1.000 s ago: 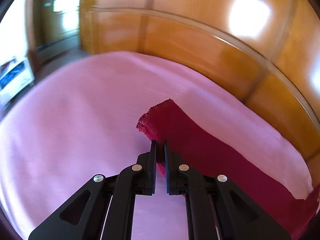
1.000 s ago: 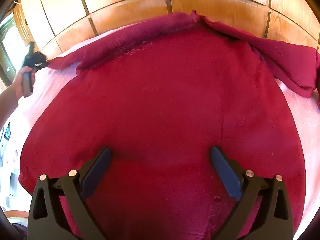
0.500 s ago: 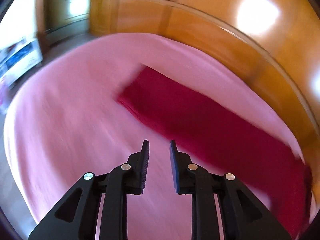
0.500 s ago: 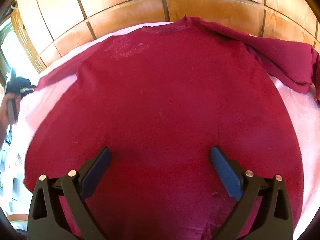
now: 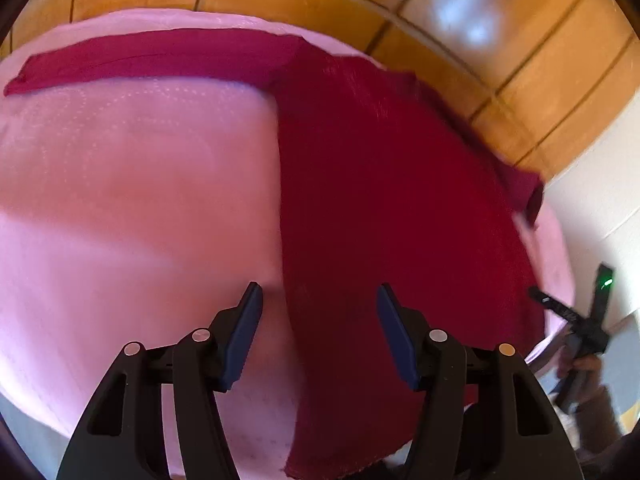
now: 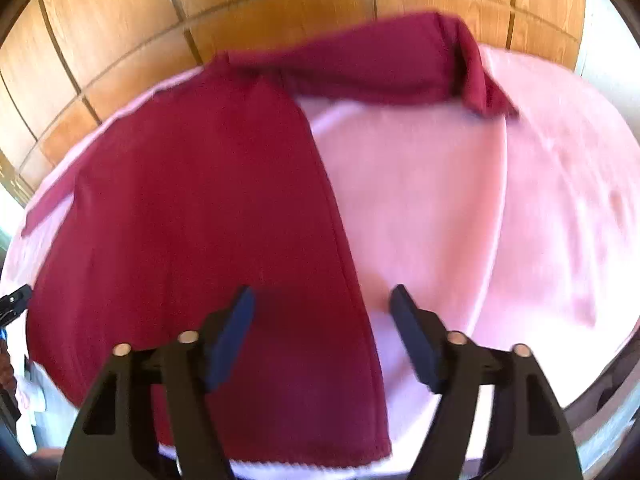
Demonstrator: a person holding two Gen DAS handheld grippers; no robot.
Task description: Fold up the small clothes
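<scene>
A dark red long-sleeved top (image 5: 384, 200) lies flat on the pink bedsheet (image 5: 140, 184). Its left sleeve (image 5: 152, 56) stretches straight out along the far edge. In the right wrist view the top (image 6: 200, 220) fills the left half and its right sleeve (image 6: 384, 68) lies across the far side with the cuff folded over. My left gripper (image 5: 318, 300) is open and empty above the top's left side edge near the hem. My right gripper (image 6: 322, 300) is open and empty above the top's right side edge near the hem.
A wooden panelled headboard (image 5: 360, 4) runs along the far side of the bed, also in the right wrist view (image 6: 160, 20). A white wall (image 5: 600, 200) stands at the right. The other hand-held gripper (image 5: 580, 320) shows at the right edge.
My left gripper has let go of the sleeve end, opened wide and swung back to the top's lower left edge. My right gripper has moved right to the top's right edge.
</scene>
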